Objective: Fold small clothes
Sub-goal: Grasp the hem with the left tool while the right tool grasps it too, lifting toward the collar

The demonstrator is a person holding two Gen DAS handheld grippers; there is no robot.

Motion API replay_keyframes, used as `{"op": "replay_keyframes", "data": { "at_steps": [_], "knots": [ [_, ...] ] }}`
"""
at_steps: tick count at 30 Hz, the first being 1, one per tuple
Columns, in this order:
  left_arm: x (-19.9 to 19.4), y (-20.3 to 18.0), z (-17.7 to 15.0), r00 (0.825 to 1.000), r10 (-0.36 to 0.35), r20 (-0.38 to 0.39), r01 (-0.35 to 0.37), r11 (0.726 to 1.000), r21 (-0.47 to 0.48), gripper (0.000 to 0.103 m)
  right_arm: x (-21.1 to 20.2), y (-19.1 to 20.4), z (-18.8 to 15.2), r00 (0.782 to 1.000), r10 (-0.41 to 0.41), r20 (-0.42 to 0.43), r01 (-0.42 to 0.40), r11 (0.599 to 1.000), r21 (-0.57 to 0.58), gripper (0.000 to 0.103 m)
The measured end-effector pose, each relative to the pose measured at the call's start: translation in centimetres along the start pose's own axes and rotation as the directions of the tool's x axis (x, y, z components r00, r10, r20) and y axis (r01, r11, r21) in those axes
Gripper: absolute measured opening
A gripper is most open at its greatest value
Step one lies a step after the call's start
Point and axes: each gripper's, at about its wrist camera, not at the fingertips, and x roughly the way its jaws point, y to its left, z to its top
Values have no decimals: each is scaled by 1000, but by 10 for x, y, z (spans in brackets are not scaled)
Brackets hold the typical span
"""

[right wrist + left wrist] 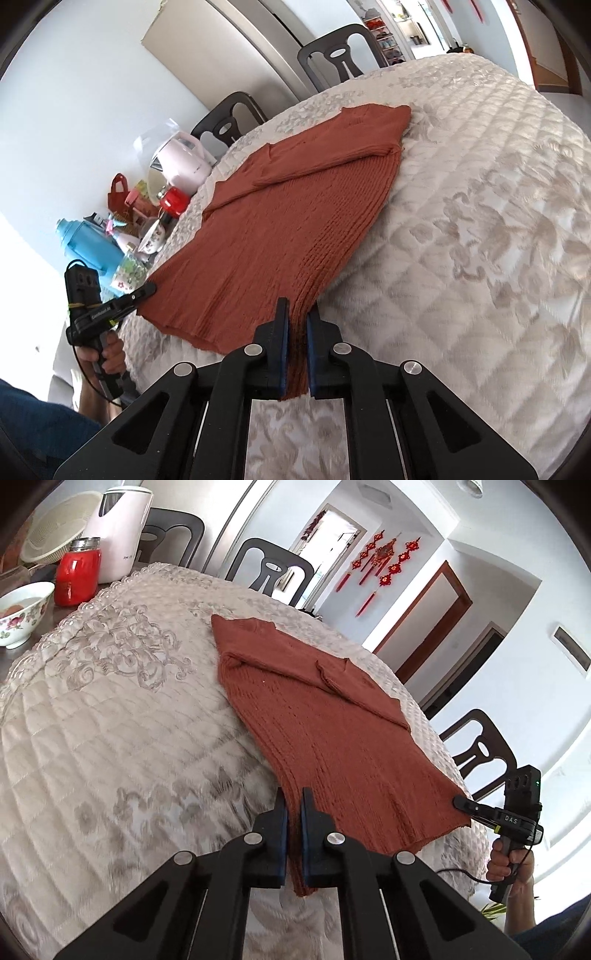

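Sweater (332, 720), rust-brown ribbed knit, is lying spread on the quilted cream table cover (110, 720), sleeves folded in across the chest, collar end pointing to the far side and hem hanging at the near edge. Left gripper (293, 834) is pinching the near left corner of the hem, its blue pads closed tight on the knit, which is bunching between them and drooping below. Right gripper (297, 350) is clamping the near right corner of the hem in the same way, cloth gathered between its pads. In the left wrist view the right gripper (461, 803) is showing at the right hem corner, a hand (511, 864) gripping its handle; in the right wrist view the left gripper (147, 288) is biting the left hem corner, a hand (107, 354) wrapping its handle. Red jar (77, 578), flowered bowl (24, 613), white kettle (118, 528) and cream basket (55, 531) are standing beyond the cover's far left edge. Blue flask (92, 243) is lying among clutter on that same side. Dark chairs (271, 568) are ringing the far side; red knot ornaments (380, 559) are hanging on the far wall.
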Motion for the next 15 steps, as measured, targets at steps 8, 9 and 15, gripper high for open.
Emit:
{"op": "replay_keyframes", "data": {
  "at_steps": [8,9,15],
  "knots": [
    [0,-6,25,998,-41,54,40,999,11,7,0,6,28,997,58,59,-57,998,-9,8],
    [0,-8,32,996,-47,70,46,999,19,7,-1,8,35,995,72,71,-71,997,-14,8],
    [7,-10,81,986,-69,152,65,997,29,7,5,12,87,986,95,136,-88,994,-57,8]
  ]
}}
